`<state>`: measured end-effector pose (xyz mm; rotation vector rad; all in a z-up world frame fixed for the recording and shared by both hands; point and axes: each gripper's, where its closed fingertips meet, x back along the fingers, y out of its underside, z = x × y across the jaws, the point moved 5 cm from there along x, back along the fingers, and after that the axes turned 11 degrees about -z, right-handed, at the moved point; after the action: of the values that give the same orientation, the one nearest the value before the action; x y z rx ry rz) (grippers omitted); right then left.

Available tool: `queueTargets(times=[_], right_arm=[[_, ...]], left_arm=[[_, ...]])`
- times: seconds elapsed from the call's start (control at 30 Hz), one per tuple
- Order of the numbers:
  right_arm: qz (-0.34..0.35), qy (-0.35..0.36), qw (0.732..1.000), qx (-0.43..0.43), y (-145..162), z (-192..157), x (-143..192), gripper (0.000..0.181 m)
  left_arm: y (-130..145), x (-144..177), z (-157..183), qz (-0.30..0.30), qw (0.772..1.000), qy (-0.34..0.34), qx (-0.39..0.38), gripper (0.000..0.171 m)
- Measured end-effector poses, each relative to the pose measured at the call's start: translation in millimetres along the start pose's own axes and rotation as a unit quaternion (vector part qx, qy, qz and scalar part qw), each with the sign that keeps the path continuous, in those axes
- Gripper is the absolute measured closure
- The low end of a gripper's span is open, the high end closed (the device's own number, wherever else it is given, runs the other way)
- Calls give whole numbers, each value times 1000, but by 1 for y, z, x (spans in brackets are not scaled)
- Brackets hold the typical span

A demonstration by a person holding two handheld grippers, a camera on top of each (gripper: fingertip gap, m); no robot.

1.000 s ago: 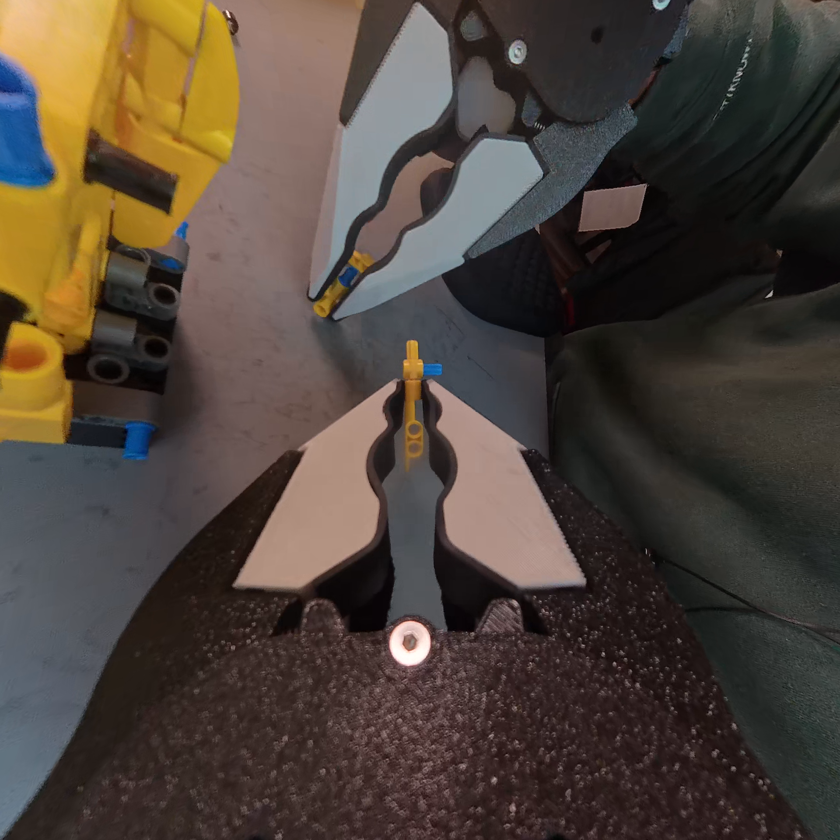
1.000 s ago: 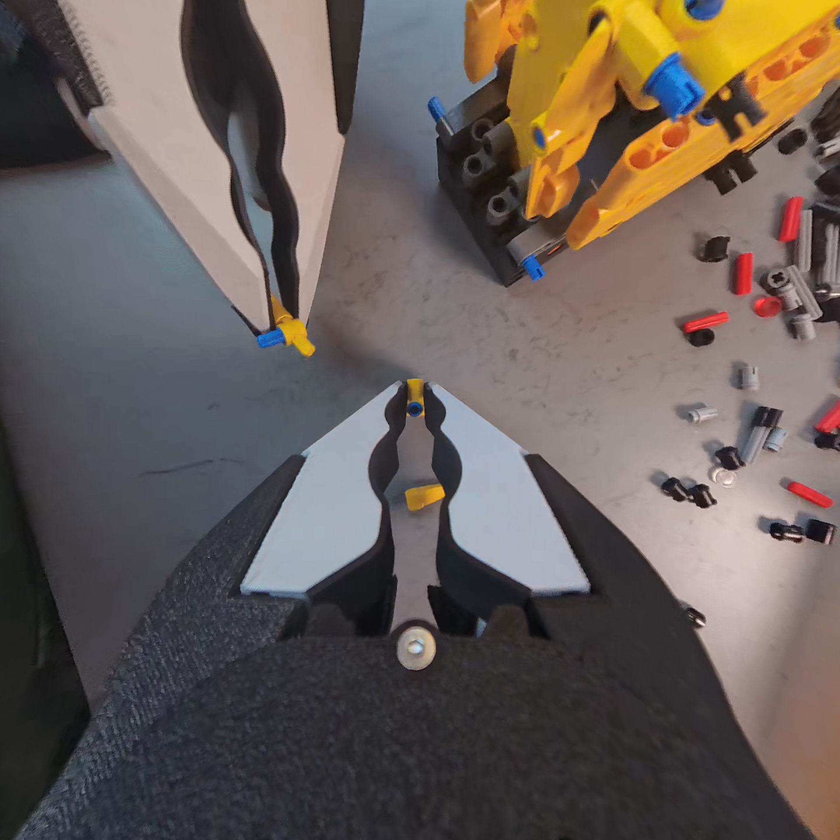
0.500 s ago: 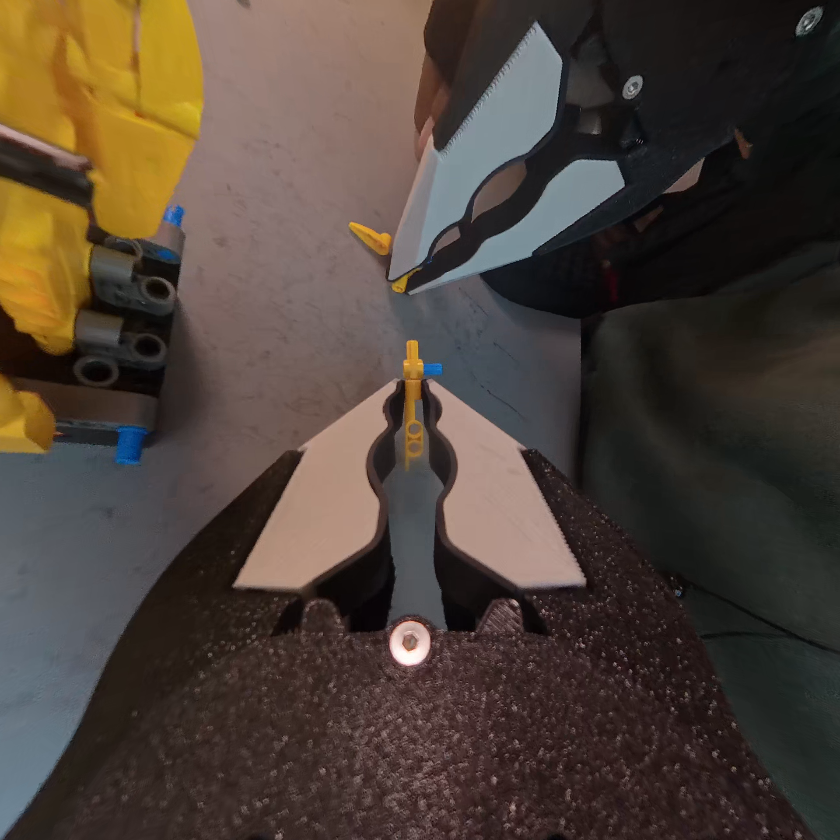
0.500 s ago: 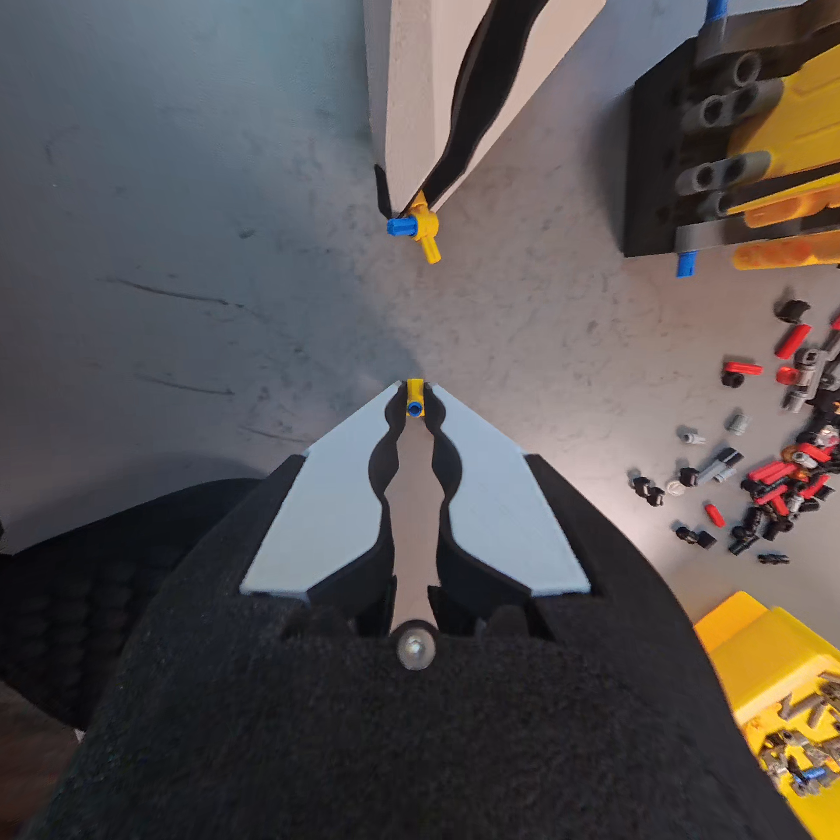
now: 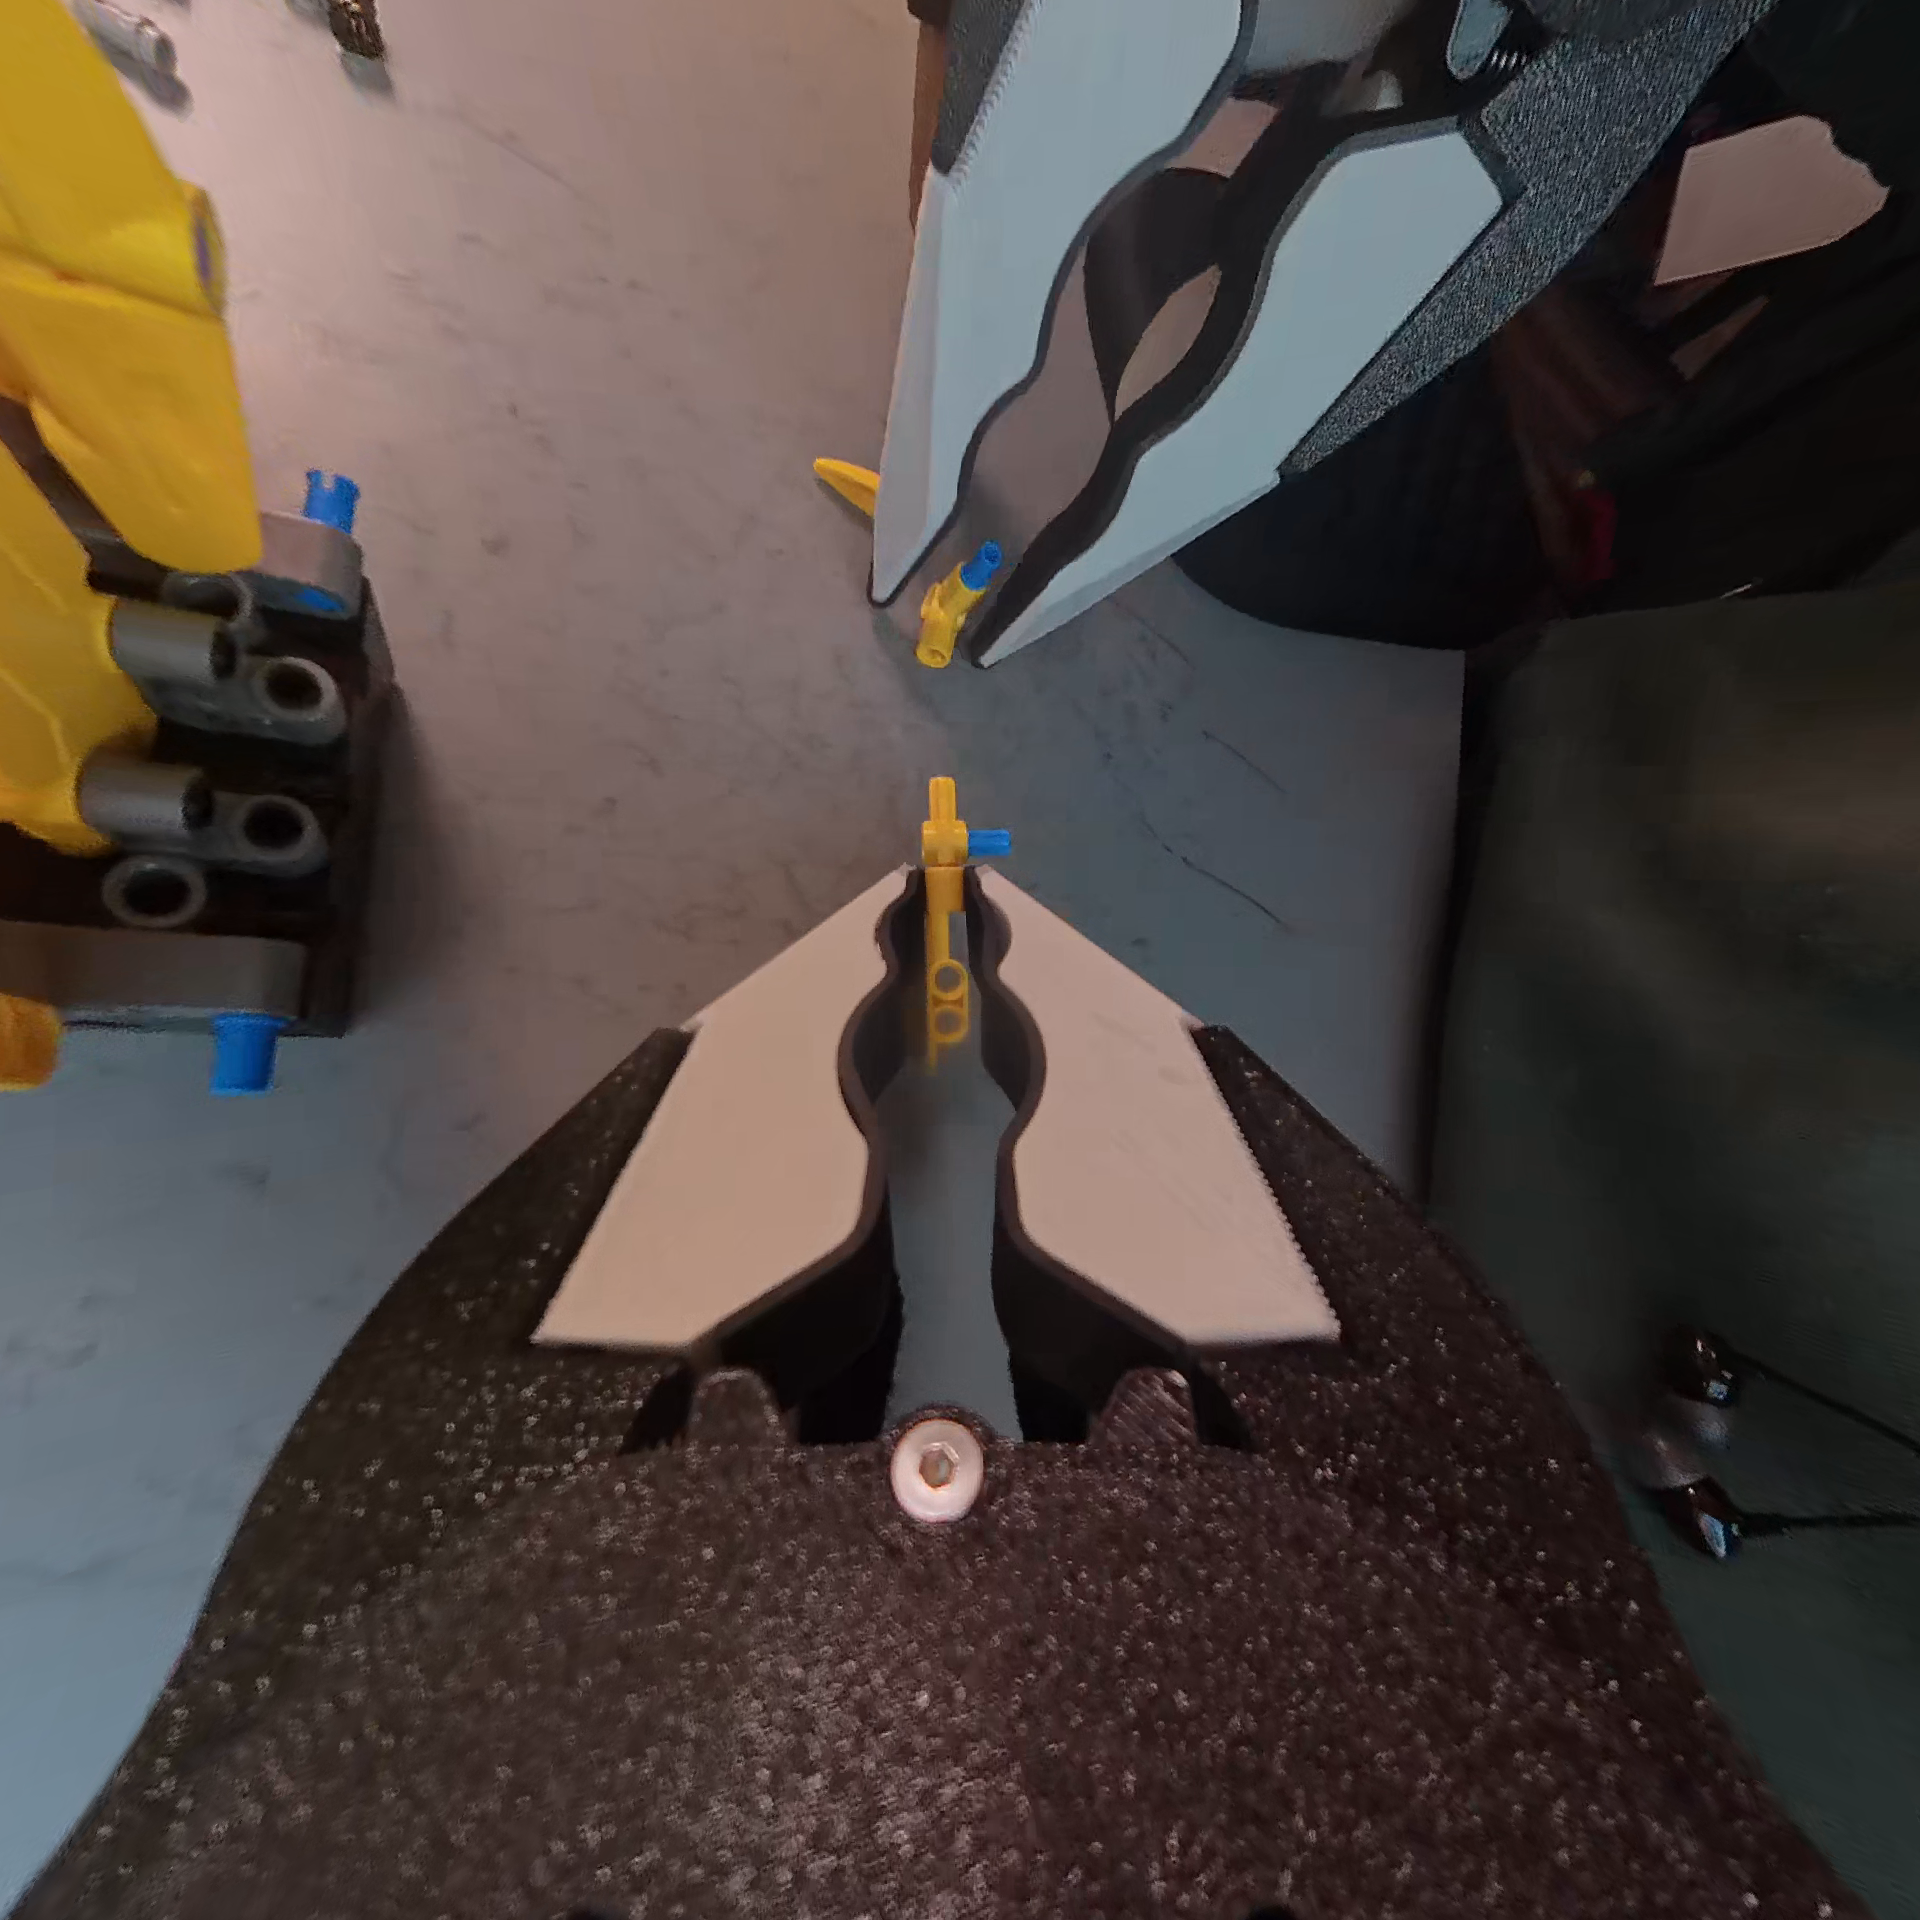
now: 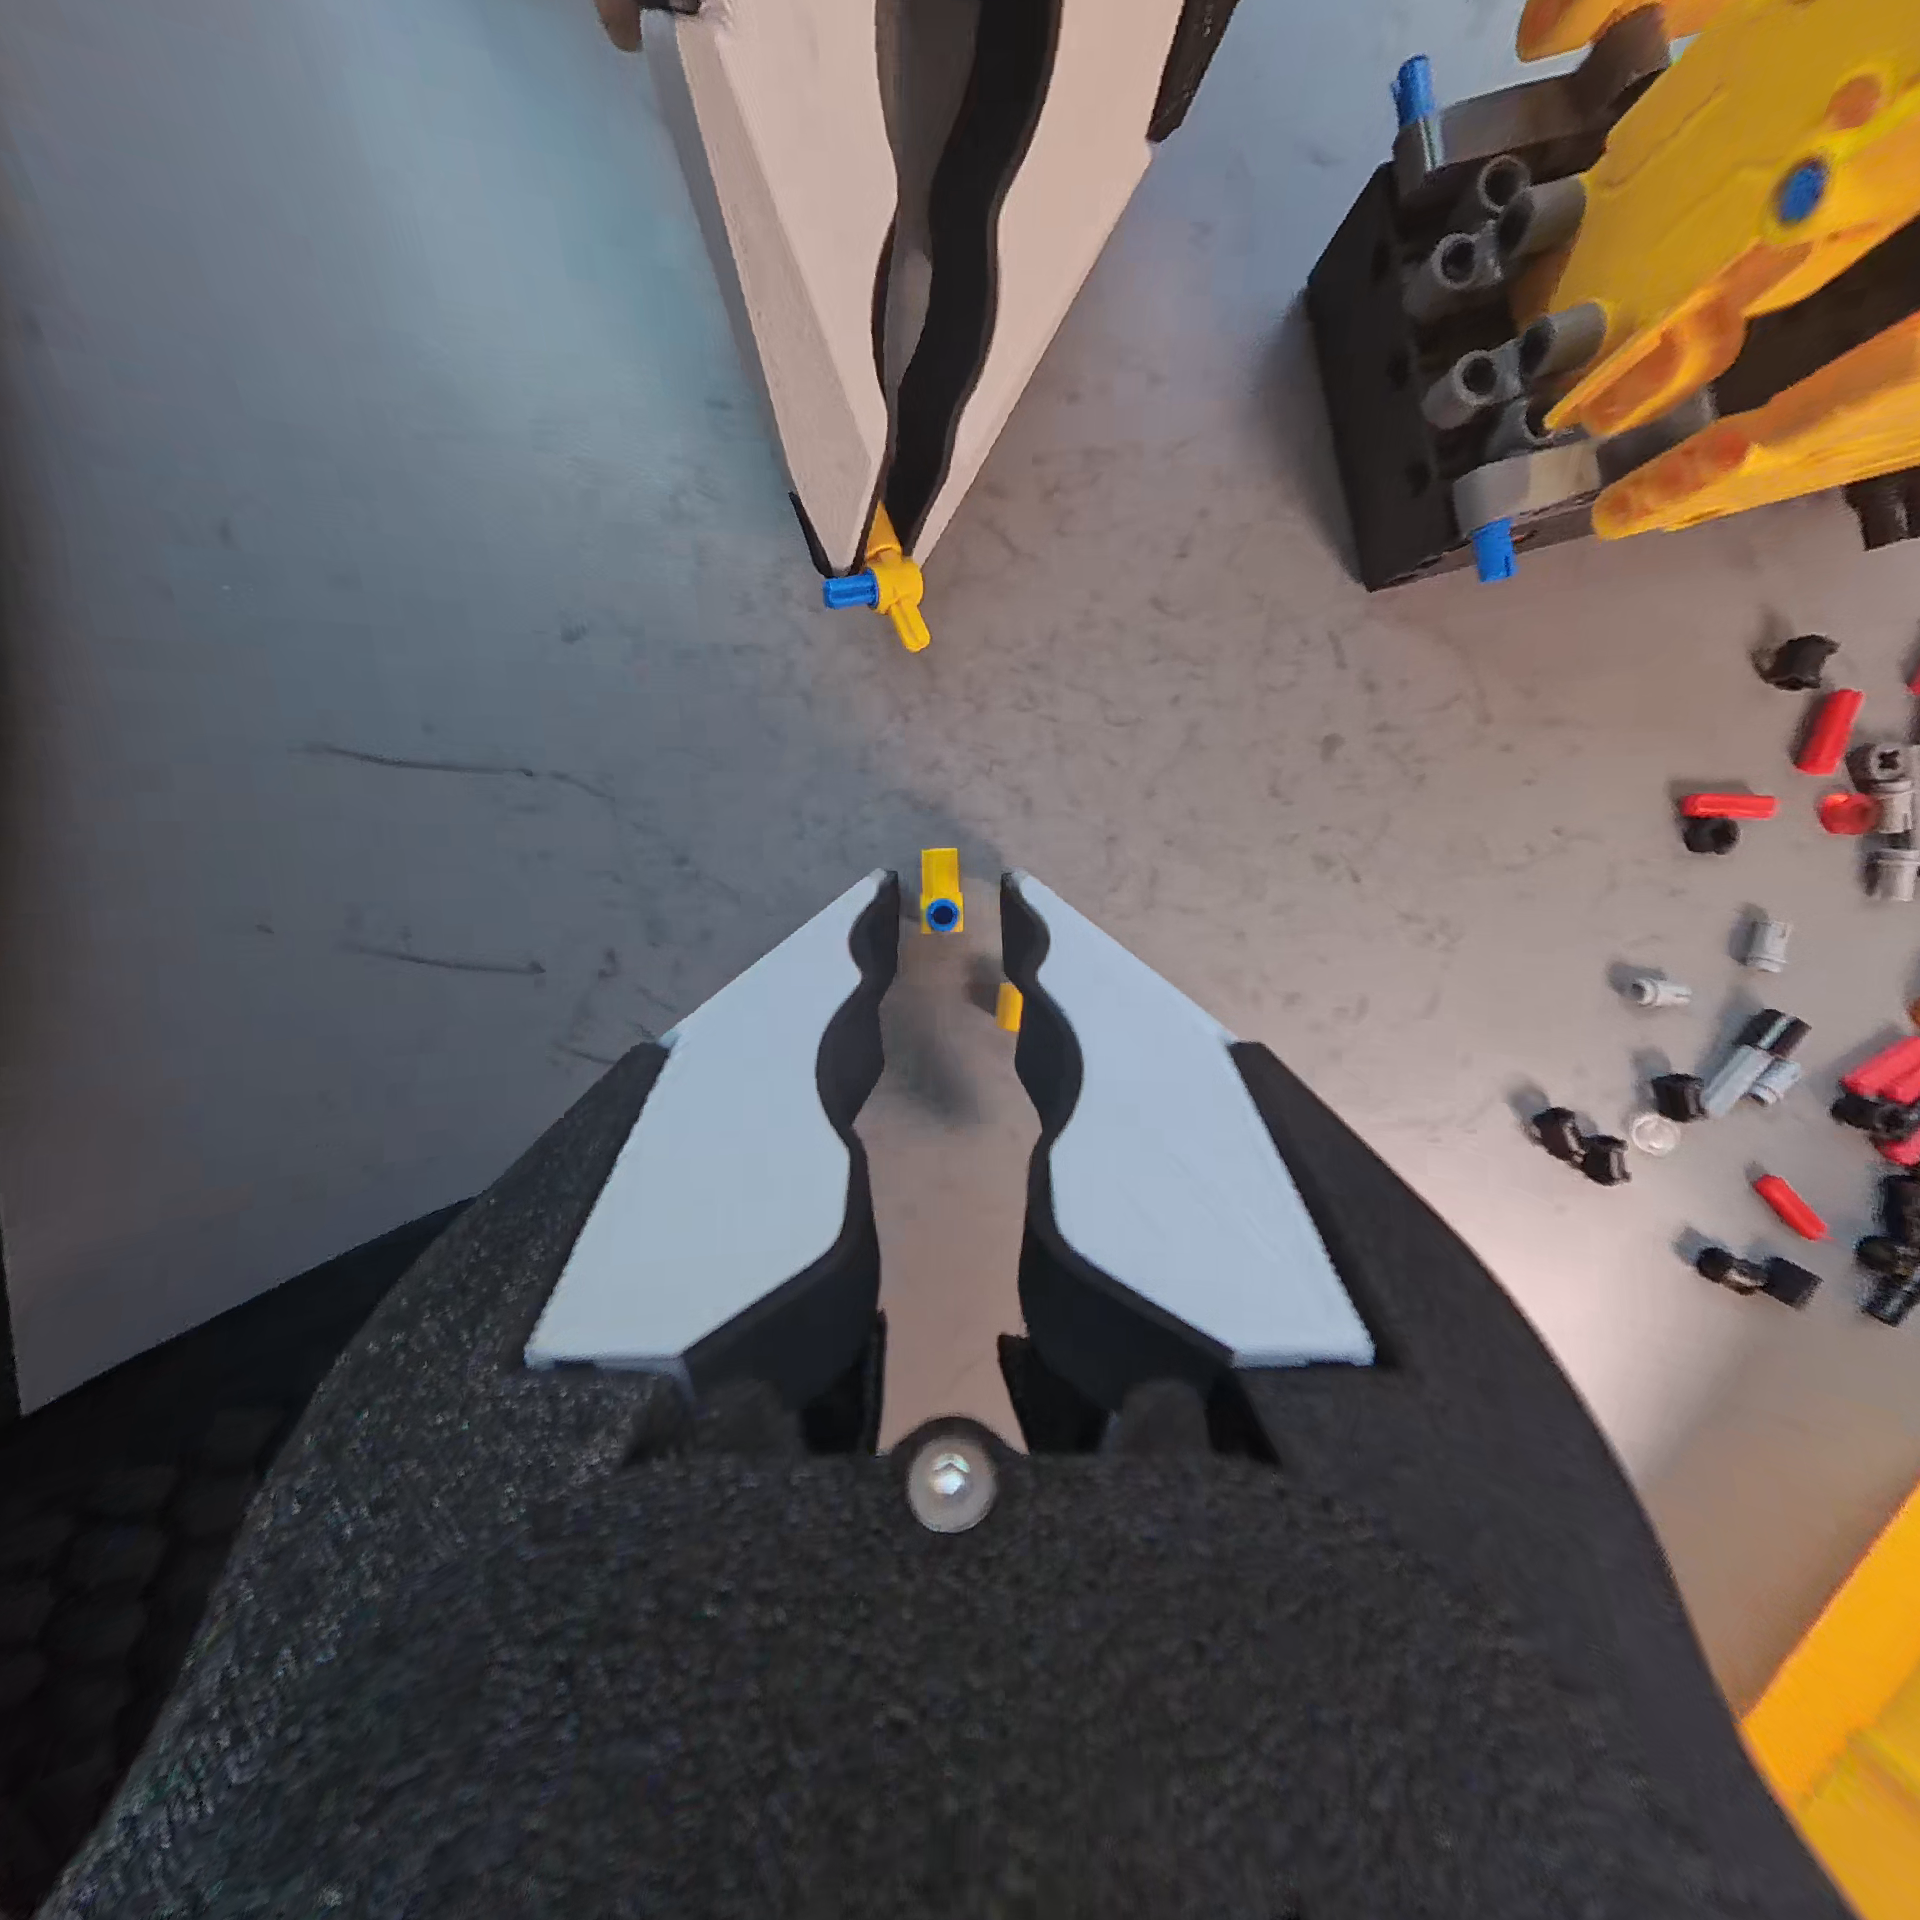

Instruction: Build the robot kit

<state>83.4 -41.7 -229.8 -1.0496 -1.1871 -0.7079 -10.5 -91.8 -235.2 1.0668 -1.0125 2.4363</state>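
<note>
Eyes on the yellow rod piece [image 5: 943, 935]: it's pinched at the very tips of the left gripper [image 5: 940, 875], jaws closed tight on its shaft. Its long axis runs straight along the fingers, pointing forward and away from us. The two-hole end sits back in the hollow between the jaws. The cross-shaped head sticks out past the tips, and a short blue pin [image 5: 987, 840] juts off to the right.

Facing it, and a little way off, we've got the small yellow connector [image 6: 940, 891], with a blue pin seated in it and aimed back at the camera. It sits between the tips of the right gripper [image 6: 942, 881], whose jaws stand apart with a sliver of daylight on either side, so nothing is clamped. Whether the piece rests on the grey table [image 5: 582, 312] we can't tell. The two pieces are not joined; there's bare table between them.

Pulling out: a loose yellow sliver [image 5: 847, 483] lies just beside the right gripper's far finger. The big yellow-and-black brick model [image 6: 1662, 291] stands off to the side. Red, grey and black loose parts [image 6: 1808, 935] are scattered beyond it, near the corner of a yellow bin [image 6: 1849, 1714].
</note>
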Motion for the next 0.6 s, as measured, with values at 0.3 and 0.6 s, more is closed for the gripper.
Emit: queueTargets(times=[0.3, 0.6], right_arm=[[95, -21, 995, -17, 14, -2, -1, 162], [164, -24, 986, 15, 15, -3, -5, 170]], left_arm=[[1, -4, 5, -21, 999, -23, -41, 165], [2, -5, 7, -21, 998, -38, -55, 165]])
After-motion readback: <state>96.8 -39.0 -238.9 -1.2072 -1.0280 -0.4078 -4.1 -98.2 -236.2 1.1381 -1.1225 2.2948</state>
